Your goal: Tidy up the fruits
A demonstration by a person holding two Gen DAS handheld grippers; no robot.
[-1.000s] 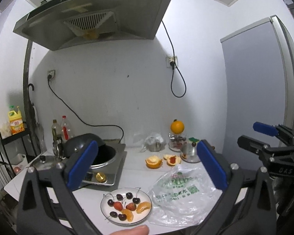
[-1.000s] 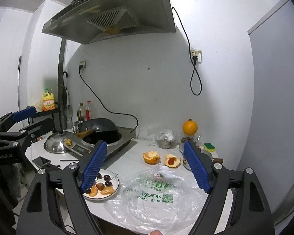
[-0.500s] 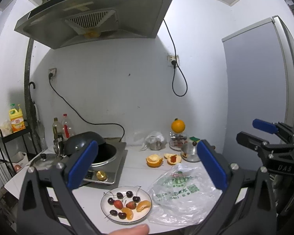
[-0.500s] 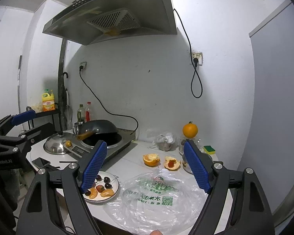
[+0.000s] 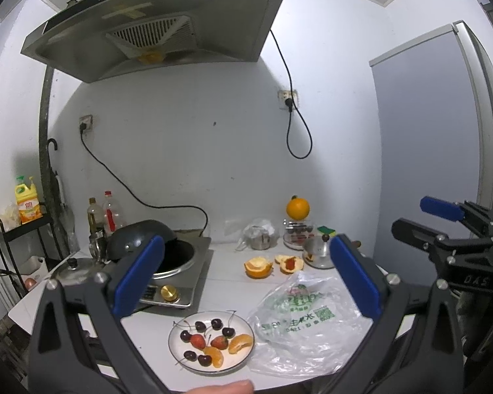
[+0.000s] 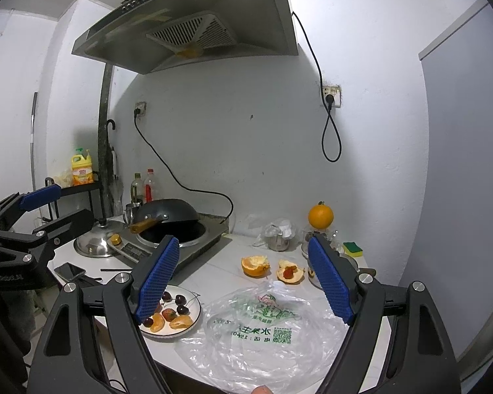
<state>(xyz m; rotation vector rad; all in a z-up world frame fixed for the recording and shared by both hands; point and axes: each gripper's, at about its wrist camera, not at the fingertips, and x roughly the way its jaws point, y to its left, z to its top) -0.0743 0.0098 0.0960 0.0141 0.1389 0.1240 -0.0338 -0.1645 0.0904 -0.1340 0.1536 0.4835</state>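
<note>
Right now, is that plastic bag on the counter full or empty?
Empty, it seems: the plastic bag lies flat and spread beside the plate, counter showing through.

The right gripper [image 6: 243,279] hung with its jaws wide apart and nothing between them. Below its left finger sat a plate [image 6: 194,323] of cherries and orange segments — a plastic bag [image 6: 263,335] lay just beside it, under the gap.

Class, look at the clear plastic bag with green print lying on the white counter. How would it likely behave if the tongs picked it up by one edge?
The clear plastic bag with green print lies crumpled and flat, so it would probably droop limply. It looks thin and empty, so likely very light. Its glossy film may slip between the pads.
</note>
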